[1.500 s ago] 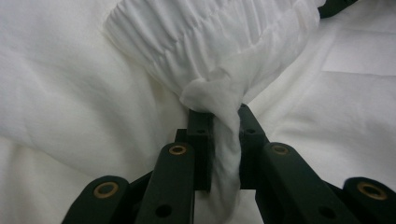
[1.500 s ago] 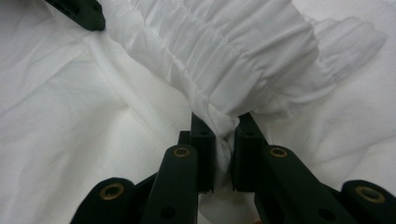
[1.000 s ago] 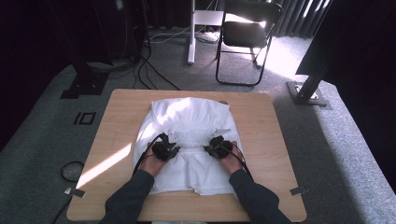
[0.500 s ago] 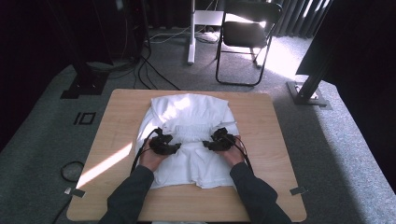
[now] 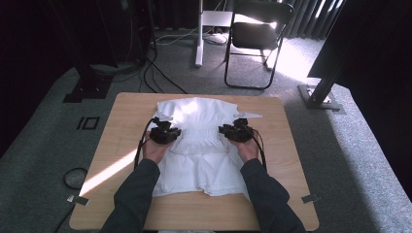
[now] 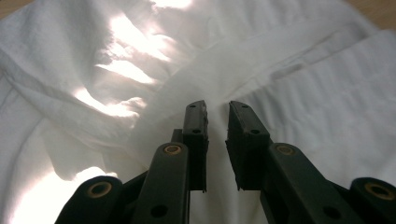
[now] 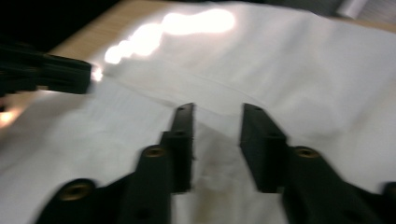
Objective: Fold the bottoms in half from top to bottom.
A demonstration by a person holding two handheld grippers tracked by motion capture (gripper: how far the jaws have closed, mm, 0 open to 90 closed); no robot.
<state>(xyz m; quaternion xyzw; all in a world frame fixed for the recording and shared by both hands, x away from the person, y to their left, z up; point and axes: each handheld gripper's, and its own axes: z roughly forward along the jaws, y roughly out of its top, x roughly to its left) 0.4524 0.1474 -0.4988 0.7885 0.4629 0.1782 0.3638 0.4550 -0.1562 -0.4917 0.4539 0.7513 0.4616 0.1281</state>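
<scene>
Left tongs (image 5: 165,133) and right tongs (image 5: 236,132) sit over the middle of the white garment (image 5: 201,167), one at each side of its gathered band (image 5: 199,133). Both have just been closing. In the left gripper view the jaws stand a narrow gap apart with no cloth pinched between them (image 6: 217,135); the right gripper view shows the same with a wider gap (image 7: 215,140), and it's blurred. So neither has a grip yet.

The garment lies flat on the counter (image 5: 121,121), centred, with its far part bunched toward the back edge and its near hem (image 5: 214,190) close to you.

My read: you're going for a two-point pinch at the band to fold or lift. Tips:

- Drop both tips onto the fabric before you finish closing; closing above it gets you nothing.
- Bite at a ridge or fold, not flat cloth. The crease just ahead of the left jaws is a good target.
- Keep both grabs level on the band so the cloth comes up square.
- Take enough layers. A single-layer pinch will peel the top away from the rest.
- Check the cloth is held on both sides before moving, then move both hands together.
</scene>
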